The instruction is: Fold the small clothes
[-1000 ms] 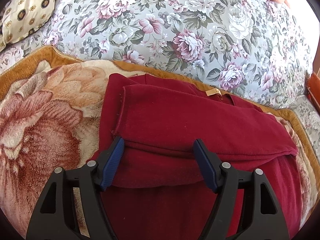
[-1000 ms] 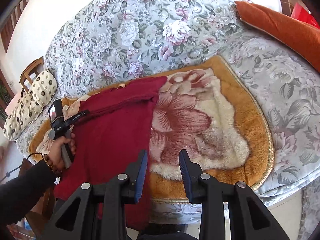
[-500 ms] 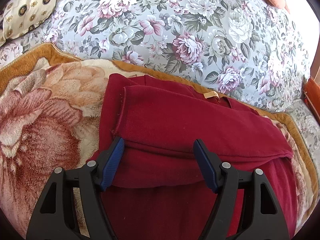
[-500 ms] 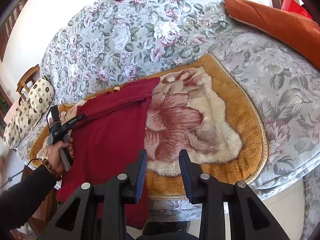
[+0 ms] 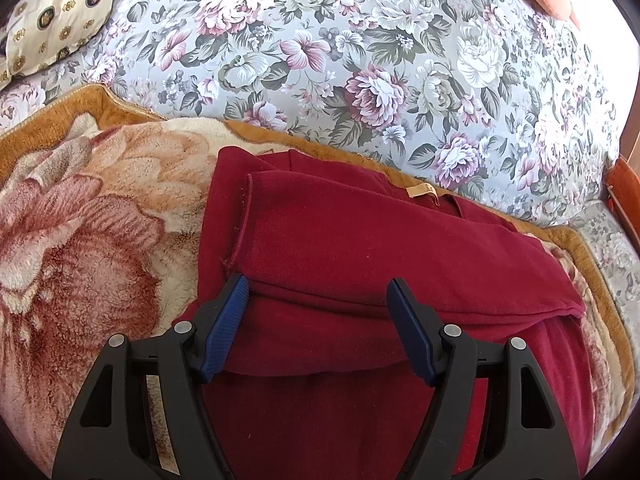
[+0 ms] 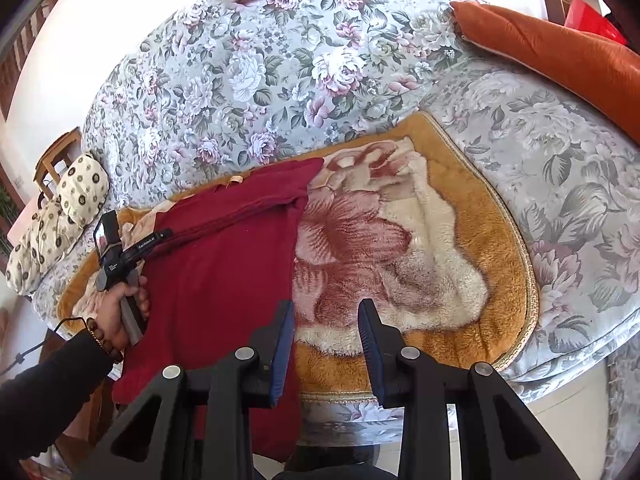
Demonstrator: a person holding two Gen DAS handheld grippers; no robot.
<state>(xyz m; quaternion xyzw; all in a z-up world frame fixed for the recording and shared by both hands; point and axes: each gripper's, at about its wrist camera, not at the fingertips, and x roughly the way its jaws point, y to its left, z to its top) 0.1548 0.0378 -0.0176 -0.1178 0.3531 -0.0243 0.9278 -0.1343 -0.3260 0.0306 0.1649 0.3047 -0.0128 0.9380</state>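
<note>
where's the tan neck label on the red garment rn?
Left wrist view, centre: tan label on the red garment at its far edge, near the floral sofa back.

Dark red garment point(image 5: 360, 248), floral sofa point(image 5: 360, 60)

Left wrist view: close and angled down over the dark red garment point(image 5: 360, 248) toward the floral sofa back point(image 5: 360, 60); right wrist view: farther back at the seat's front edge, facing the same sofa back, sharing garment and fleece blanket point(image 6: 460, 208).
</note>
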